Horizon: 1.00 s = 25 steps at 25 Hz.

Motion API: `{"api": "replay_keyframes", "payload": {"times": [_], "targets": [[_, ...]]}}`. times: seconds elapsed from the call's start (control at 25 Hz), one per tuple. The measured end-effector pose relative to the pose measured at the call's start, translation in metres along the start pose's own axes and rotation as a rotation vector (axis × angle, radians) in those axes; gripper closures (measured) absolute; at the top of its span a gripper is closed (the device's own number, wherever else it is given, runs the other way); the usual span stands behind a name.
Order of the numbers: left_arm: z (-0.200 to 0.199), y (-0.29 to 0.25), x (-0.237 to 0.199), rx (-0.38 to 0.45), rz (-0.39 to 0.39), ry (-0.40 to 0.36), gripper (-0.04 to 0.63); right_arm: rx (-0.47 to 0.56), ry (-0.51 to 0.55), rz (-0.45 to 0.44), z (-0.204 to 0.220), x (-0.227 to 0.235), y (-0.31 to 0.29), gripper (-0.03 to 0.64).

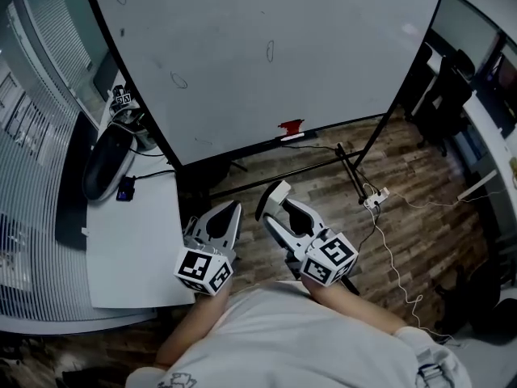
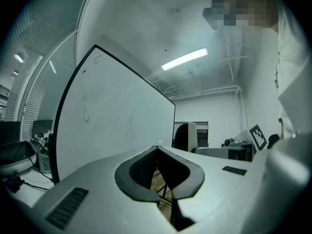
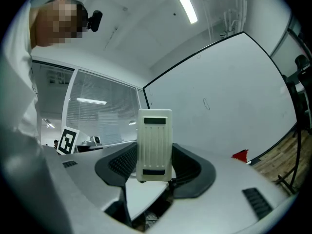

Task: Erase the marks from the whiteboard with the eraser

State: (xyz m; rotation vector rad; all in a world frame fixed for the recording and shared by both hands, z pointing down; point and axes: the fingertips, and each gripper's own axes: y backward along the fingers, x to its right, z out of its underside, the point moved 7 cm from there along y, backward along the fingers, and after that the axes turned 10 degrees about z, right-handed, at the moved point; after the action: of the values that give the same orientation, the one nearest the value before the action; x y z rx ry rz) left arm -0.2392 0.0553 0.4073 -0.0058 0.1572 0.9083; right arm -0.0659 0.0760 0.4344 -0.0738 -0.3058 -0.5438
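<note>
Eraser (image 3: pixel 154 145) stands upright, clamped mid-body in the right gripper (image 1: pixel 281 212) jaws, well short of the whiteboard (image 1: pixel 266 63); it looks light, rigid, probably slick ribbed plastic, so grip seems sound; left gripper (image 2: pixel 157 149) jaws closed, empty.

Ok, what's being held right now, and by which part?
The right hand-held gripper clamps the white eraser by its two long sides near the lower end; the rest sticks out past the jaws. The left hand-held gripper is shut on nothing.
</note>
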Motion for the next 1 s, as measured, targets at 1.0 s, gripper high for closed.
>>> {"api": "replay_keyframes", "payload": {"times": [1.0], "targets": [[0.003,-0.116,-0.059,0.007,0.031,-0.004,0.588,0.037,0.021,-0.014,-0.035,0.097,-0.079,0.387]]}}
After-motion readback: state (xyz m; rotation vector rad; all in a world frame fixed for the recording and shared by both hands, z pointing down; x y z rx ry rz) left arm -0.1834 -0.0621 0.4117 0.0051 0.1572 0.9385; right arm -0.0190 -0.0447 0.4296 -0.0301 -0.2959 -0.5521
